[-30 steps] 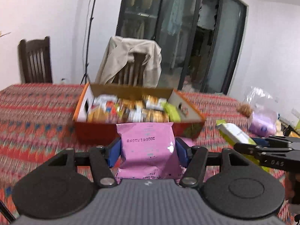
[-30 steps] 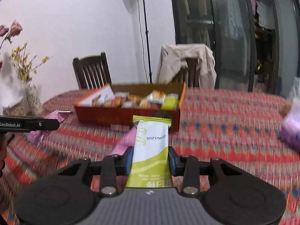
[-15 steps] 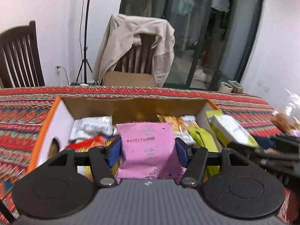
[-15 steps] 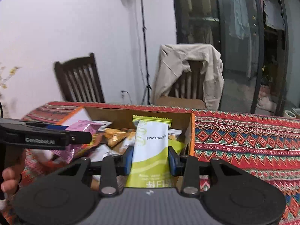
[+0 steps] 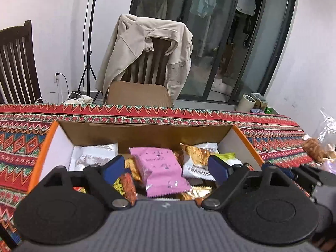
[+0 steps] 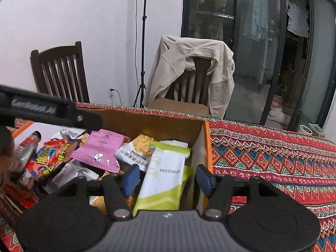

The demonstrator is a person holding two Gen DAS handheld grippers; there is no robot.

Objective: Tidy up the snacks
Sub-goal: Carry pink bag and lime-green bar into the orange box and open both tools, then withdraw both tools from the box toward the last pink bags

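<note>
Right now I am at the drop step: both grippers hang over the cardboard box (image 5: 145, 131) on the patterned tablecloth (image 6: 273, 153), and their jaws have just been opening. My left gripper (image 5: 166, 168) stands spread wide, its blue pads clear of the pink packet (image 5: 161, 171), which lies between them on top of the heap in the box. My right gripper (image 6: 166, 176) is also parted; the green-and-white packet (image 6: 166, 176) sits between its pads with a gap on either side, leaning against the box's right wall, so I judge both released.

Next, I think, calls for drawing both grippers straight back and up without snagging a wrapper, then looking for any snacks left out on the table.

The pink packet is a flat, glossy pillow pouch with crimped ends, slightly tilted on its neighbours. The green one is a slim bar wrapper, white in the middle with lime bands and a printed date, standing nearly on end. Around them lie orange, red and white packets, loosely piled.
</note>
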